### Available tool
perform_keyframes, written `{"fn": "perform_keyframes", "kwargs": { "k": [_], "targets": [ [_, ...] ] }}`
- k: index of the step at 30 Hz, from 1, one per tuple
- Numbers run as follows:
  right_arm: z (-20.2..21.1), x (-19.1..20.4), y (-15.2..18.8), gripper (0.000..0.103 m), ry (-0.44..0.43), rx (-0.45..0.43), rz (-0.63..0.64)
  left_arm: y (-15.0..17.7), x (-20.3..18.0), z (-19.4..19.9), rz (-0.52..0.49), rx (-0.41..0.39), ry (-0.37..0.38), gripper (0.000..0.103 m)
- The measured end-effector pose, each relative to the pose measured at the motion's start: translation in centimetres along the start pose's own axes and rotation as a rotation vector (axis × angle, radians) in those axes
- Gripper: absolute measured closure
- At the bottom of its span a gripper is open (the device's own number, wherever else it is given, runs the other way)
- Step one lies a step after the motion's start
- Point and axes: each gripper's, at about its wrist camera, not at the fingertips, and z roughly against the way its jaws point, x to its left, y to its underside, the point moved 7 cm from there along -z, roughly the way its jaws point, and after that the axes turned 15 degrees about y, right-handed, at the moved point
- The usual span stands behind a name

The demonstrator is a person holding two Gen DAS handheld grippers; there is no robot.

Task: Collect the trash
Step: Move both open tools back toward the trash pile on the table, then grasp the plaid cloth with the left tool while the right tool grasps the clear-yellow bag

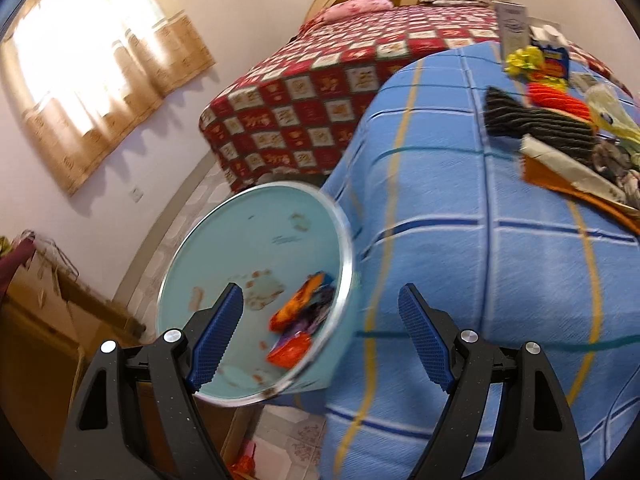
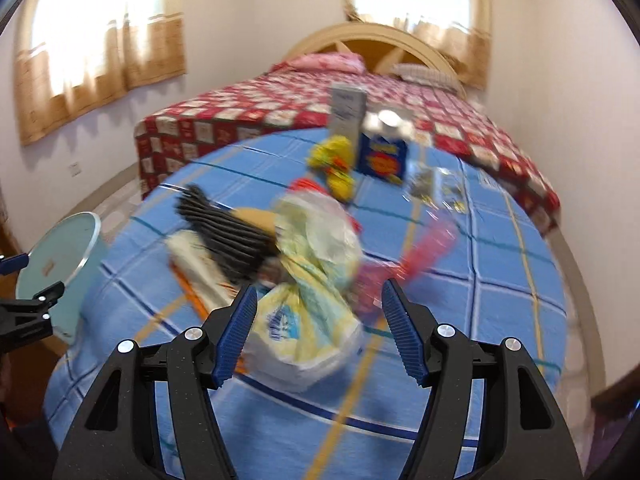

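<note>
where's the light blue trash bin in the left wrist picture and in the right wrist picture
Left wrist: the trash bin sits lower centre-left, mouth toward the camera, wrappers inside, beside the blue checked cloth.
Right wrist: the bin is at the far left edge, next to the same cloth.
Shared landmark: the black striped cloth on the table.

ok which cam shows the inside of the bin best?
Left wrist: the bin faces the lens, with wrappers visible inside. Right wrist catches the bin small at the left edge, contents unreadable.
</note>
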Motion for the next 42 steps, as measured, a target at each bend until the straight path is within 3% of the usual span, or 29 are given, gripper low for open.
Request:
{"fn": "perform_keyframes", "kwargs": {
  "k": [10,21,29,34,37,40,42],
  "targets": [
    [-3.0,-0.8,2.3,0.047,-0.131,0.120,-0.047,-1.9,-3.6,-0.7,0.012,-0.001,0.051,0.024],
    [-3.5,-2.8,3.5,0.066,-0.126,0.146,-0.074,-2.9,-6.9,-0.8,0.012,-0.004,0.104,0.024],
    [-2.7,-3.9,3.3,0.062,-0.111,0.108,-0.078,-3.1,-7.7,-0.7,-0.002,-0.003,0.109,0.024],
    [-3.1,-4.6,3.9,0.063,-0.129,0.132,-0.077,-3.3,-8.3,-0.7,-0.010,-0.004,0.115,0.024],
    [-1.5,-5.6,3.2,0.048,-0.163,0.081,-0.114,-3.2,-8.3,-0.9,-0.009,0.001,0.112,0.024],
    [-0.4,-6.7,2.3,0.049,-0.157,0.041,-0.131,-3.0,-8.0,-1.1,0.001,0.006,0.110,0.024],
    [-0.8,-7.6,2.0,0.057,-0.131,0.046,-0.139,-3.1,-7.9,-1.1,0.006,0.008,0.109,0.024]
  ]
}}
